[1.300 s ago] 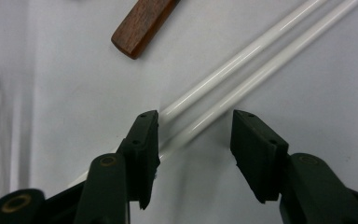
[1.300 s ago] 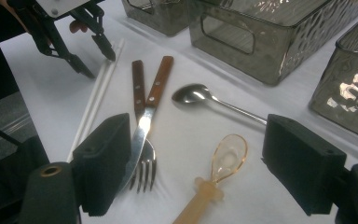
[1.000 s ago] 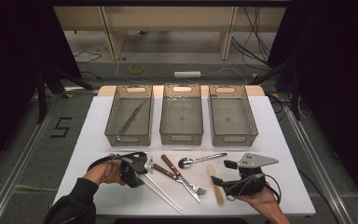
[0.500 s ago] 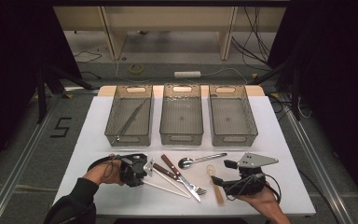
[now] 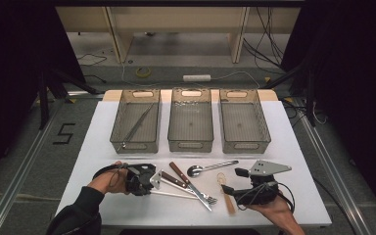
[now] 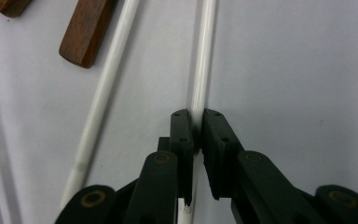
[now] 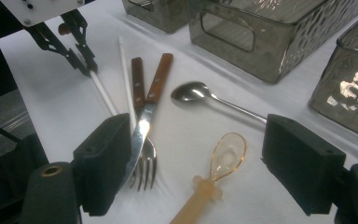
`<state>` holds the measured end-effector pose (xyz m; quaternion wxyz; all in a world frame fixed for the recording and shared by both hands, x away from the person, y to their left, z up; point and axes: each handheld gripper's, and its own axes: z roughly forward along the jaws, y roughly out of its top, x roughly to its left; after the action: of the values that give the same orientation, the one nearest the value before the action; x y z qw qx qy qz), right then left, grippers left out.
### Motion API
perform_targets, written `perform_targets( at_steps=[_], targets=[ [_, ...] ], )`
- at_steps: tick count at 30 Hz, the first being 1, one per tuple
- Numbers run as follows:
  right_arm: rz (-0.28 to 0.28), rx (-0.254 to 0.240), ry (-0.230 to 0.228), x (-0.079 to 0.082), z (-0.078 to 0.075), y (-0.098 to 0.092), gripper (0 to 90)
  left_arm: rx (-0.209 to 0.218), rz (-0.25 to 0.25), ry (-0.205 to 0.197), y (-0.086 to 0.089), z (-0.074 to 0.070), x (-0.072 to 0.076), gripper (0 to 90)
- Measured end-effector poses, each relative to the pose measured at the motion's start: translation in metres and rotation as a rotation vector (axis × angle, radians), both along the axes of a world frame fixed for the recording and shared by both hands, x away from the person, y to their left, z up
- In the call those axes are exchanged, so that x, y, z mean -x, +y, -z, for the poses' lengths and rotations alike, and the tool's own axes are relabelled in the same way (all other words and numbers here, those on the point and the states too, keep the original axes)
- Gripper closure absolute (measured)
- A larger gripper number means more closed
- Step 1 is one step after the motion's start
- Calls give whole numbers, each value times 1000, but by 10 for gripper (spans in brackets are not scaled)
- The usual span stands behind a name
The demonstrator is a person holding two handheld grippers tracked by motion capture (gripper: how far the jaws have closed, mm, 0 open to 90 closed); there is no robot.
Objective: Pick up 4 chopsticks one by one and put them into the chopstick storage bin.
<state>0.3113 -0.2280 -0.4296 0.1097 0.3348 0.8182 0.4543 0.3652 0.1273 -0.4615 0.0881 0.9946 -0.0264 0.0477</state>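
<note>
We see the left tool, its jaws just closed, clamped on a white chopstick: a slender, smooth, glossy round rod lying flat on the white counter, near its front left edge. A second white chopstick lies just beside it, angled away, next to a wooden-handled knife and fork. The right tool stands wide apart, gripping nothing, above an amber plastic spoon.

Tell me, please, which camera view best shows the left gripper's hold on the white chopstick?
The left gripper view: the left gripper pinches one white chopstick up close. The right gripper view shows this grip from afar; the high view shows it small.
</note>
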Motion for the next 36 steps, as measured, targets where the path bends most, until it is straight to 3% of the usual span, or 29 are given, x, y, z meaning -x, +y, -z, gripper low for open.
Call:
perform_targets(
  at_steps=[11,19,24,32,36],
  targets=[
    [0,4,1,0,0,0,252,-13,22,20,2,-1,-1,838],
    [-2,6,3,0,0,0,253,-33,1,77,5,-2,2,839],
    [-3,7,5,0,0,0,253,-45,-10,91,11,-7,3,839],
    [-4,6,6,0,0,0,253,-21,-43,100,26,-15,7,839],
    [-4,7,6,0,0,0,253,28,-65,76,30,-20,5,839]
  ],
)
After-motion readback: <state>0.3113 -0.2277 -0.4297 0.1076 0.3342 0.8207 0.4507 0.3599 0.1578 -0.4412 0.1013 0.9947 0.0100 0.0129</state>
